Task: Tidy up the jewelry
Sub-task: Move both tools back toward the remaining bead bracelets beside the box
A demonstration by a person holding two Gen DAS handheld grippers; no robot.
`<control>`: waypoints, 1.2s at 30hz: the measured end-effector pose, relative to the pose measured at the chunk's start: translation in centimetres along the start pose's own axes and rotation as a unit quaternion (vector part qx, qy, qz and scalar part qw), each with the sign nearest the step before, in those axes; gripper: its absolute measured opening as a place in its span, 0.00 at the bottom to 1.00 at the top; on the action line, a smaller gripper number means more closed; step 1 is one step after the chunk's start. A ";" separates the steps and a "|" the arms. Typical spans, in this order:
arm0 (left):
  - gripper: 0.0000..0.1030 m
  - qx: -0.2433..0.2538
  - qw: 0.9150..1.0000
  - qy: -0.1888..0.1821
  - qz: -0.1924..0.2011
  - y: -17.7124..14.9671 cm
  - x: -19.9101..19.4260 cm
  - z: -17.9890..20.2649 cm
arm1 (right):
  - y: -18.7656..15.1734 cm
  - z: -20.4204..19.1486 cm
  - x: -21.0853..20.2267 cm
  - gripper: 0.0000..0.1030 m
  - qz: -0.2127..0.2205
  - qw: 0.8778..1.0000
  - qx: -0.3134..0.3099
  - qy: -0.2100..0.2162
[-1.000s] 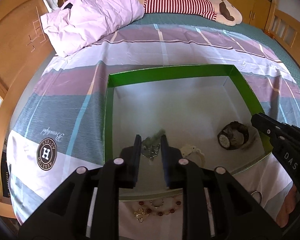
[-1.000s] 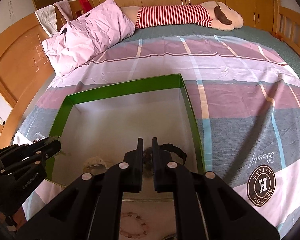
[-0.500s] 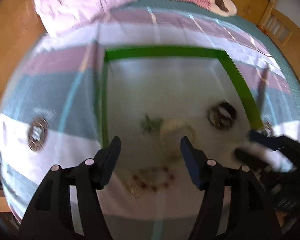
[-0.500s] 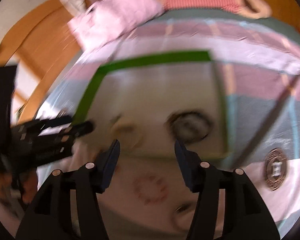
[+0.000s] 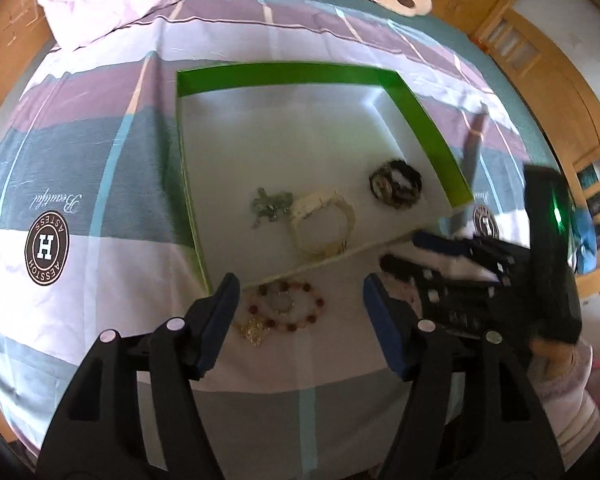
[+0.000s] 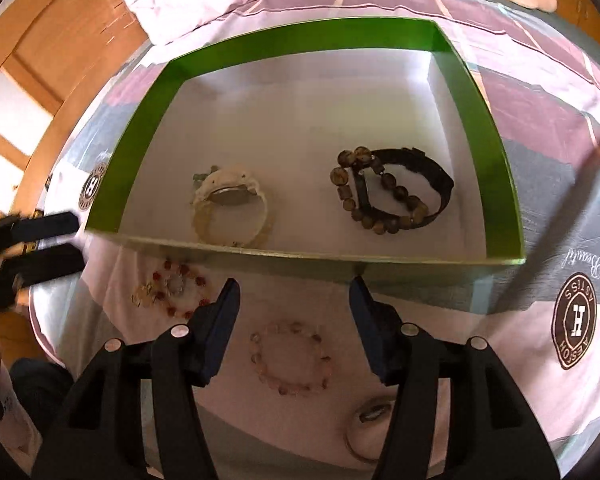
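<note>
Inside the green box lie seemingly four jewelry pieces; both claws, left claw and right claw, gape empty.

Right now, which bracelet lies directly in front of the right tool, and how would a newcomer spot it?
Find the green-walled box on the bed. On the sheet just outside its near wall, between the open fingers of the right tool, lies a pale bead bracelet. Its beads are translucent pinkish, unlike the red bead bracelet to its left.

Your left gripper and right gripper are black plastic with blue-padded fingers and pale round screw heads; your right wrist shows a white knit sleeve.
</note>
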State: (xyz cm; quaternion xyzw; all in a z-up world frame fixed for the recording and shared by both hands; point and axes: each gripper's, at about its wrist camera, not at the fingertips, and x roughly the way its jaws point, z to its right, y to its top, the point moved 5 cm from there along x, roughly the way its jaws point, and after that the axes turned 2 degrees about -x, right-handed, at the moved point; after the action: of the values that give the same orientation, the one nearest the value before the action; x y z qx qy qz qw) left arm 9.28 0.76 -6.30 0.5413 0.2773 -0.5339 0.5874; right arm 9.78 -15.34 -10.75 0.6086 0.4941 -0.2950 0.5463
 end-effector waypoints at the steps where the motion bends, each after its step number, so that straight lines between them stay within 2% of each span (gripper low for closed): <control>1: 0.64 0.005 1.000 -0.001 -0.007 -0.3 0.2 0.1 | 0.1 0.1 0.1 0.56 0.003 1.000 0.002 -0.003; 3: 0.67 0.017 0.999 0.017 -0.026 -0.9 1.2 0.1 | 0.4 0.2 0.2 0.56 0.007 1.000 0.004 -0.004; 6: 0.67 -0.005 0.998 0.041 -0.052 -1.2 3.1 -1.1 | 0.3 0.1 0.2 0.56 0.006 1.000 -0.003 -0.002; 7: 0.67 -0.011 0.997 0.060 -0.051 -1.1 3.5 -1.6 | 0.3 0.0 0.1 0.56 0.007 1.000 -0.009 -0.009; 8: 0.67 -0.015 0.995 0.095 -0.040 -0.8 3.7 -2.4 | 0.2 0.0 0.0 0.56 0.006 1.000 -0.015 -0.015; 9: 0.71 -0.019 0.991 0.132 -0.028 -0.4 3.7 -3.1 | 0.2 0.0 0.0 0.56 0.006 1.000 -0.019 -0.018; 13: 0.71 -0.049 0.993 0.108 -0.028 0.0 4.0 -3.9 | -0.7 -0.4 -0.1 0.56 -0.015 0.997 -0.057 -0.040; 17: 0.71 -0.048 0.991 0.126 0.003 0.6 3.9 -4.1 | -2.2 -1.2 0.3 0.63 -0.037 0.991 -0.107 -0.072; 22: 0.72 -0.073 0.988 0.138 0.020 1.7 4.4 -5.1 | -3.2 -1.7 1.2 0.63 -0.060 0.987 -0.127 -0.083; 24: 0.74 -0.073 0.988 0.135 0.001 1.4 4.9 -5.0 | -3.4 -1.6 1.2 0.63 -0.064 0.986 -0.130 -0.084; 27: 0.74 -0.049 0.992 0.107 -0.038 -0.2 5.5 -3.4 | -3.8 -1.5 1.1 0.63 -0.074 0.984 -0.138 -0.089; 29: 0.74 -0.022 0.994 0.092 -0.059 -1.2 6.0 -1.9 | -4.7 -1.2 1.2 0.68 -0.083 0.981 -0.143 -0.098; 33: 0.74 -0.007 0.993 0.087 -0.082 -2.3 7.5 -0.9 | -5.5 -1.1 1.5 0.68 -0.091 0.979 -0.149 -0.105; 36: 0.74 -0.014 0.992 0.098 -0.084 -2.1 7.6 -1.2 | -5.6 -0.8 1.2 0.68 -0.089 0.980 -0.143 -0.103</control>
State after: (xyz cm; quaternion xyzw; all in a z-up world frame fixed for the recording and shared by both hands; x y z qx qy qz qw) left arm 9.70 -0.33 -14.20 0.5577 0.3855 -0.5218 0.5177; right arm 4.88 -14.76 -13.75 0.4439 0.5243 -0.3297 0.6476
